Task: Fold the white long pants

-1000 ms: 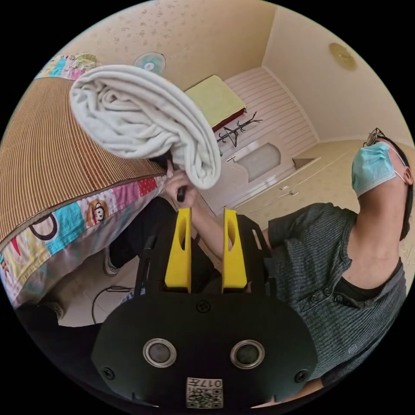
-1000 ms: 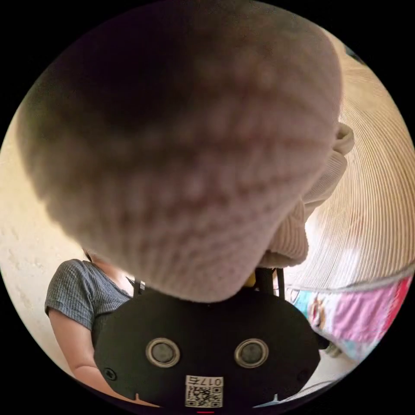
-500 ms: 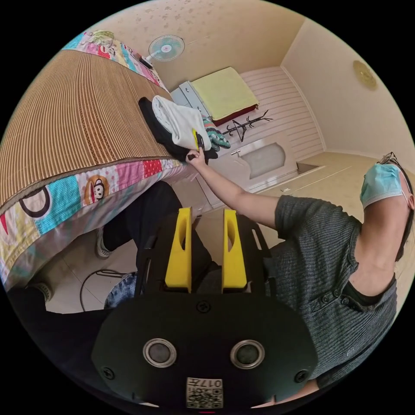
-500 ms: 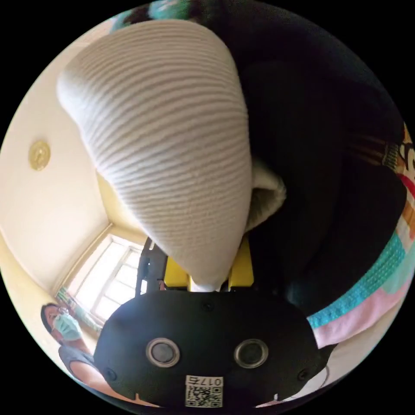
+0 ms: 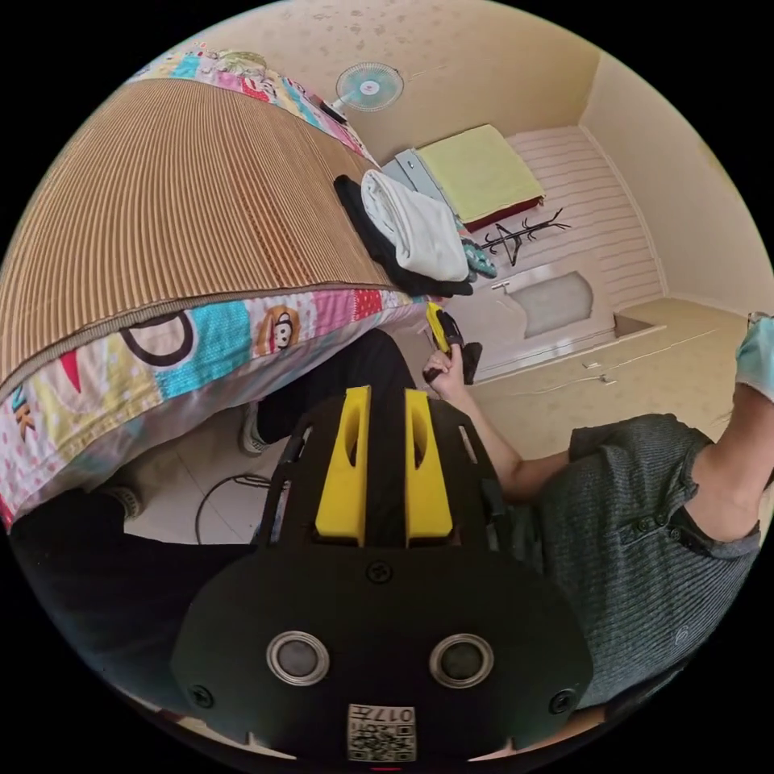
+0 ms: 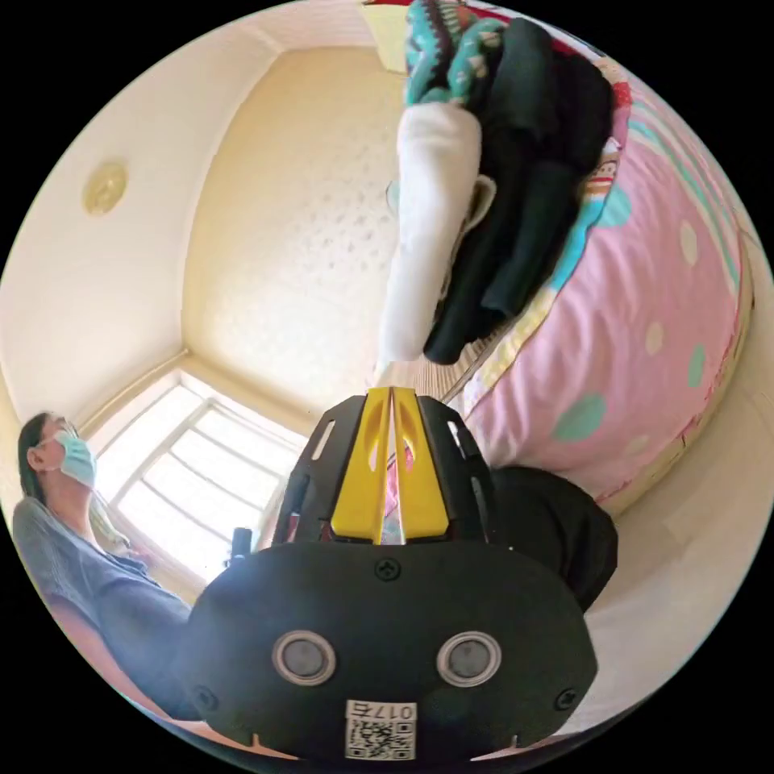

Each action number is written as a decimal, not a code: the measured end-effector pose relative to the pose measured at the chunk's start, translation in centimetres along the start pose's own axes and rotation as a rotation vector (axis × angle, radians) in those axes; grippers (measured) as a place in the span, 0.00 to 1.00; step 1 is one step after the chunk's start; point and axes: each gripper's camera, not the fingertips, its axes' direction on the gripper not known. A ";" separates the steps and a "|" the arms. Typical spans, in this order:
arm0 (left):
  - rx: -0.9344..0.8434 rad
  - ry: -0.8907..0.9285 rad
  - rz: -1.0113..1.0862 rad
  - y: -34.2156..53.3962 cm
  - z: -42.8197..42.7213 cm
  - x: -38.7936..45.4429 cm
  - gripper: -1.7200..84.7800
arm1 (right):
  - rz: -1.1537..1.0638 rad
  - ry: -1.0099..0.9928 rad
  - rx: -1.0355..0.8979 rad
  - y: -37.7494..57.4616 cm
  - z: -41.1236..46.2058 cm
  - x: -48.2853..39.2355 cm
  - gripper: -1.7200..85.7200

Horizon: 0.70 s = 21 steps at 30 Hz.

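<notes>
Up close in the left gripper view, the left gripper (image 5: pixel 384 393) points up with its two yellow jaws a little way apart and nothing between them. Just past it is a person's hand (image 5: pixel 446 372) holding the right gripper (image 5: pixel 439 325), which sits below the edge of the bed (image 5: pixel 201 339). The person wears a grey shirt (image 5: pixel 637 556). Further on, the white long pants (image 5: pixel 415 226) lie folded on top of a black garment (image 5: pixel 367 230), near the edge of the bed. Both rest on a brown woven mat (image 5: pixel 177 201) that covers the bed. A bit of green patterned cloth (image 5: pixel 481 260) peeks out just beside the pile. Far off stand a fan (image 5: pixel 368 85) and a yellow cloth (image 5: pixel 480 171) by the wall.

Close up in the right gripper view, the right gripper (image 6: pixel 391 393) has its yellow jaws almost together, with only a thin slit between them, and they hold nothing. Just past the tips, the white long pants (image 6: pixel 427 218) hang a little over the bed edge, touching the black garment (image 6: pixel 524 201). The green patterned cloth (image 6: pixel 447 44) sits beyond them. The pink bed side (image 6: pixel 645 322) is next to the pile. Far away is a bright window (image 6: pixel 201 484).
</notes>
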 end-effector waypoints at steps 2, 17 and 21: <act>0.003 -0.035 0.050 0.6 -1.0 1.1 0.10 | -0.152 0.101 -0.190 0.6 5.6 -4.1 0.03; 0.626 -0.711 -0.206 16.4 -23.5 3.5 0.10 | -0.668 0.448 -0.591 13.2 37.1 -15.6 0.02; 0.774 -0.805 -0.316 19.4 -33.0 0.6 0.12 | -0.718 0.351 -0.498 15.2 36.2 -13.8 0.02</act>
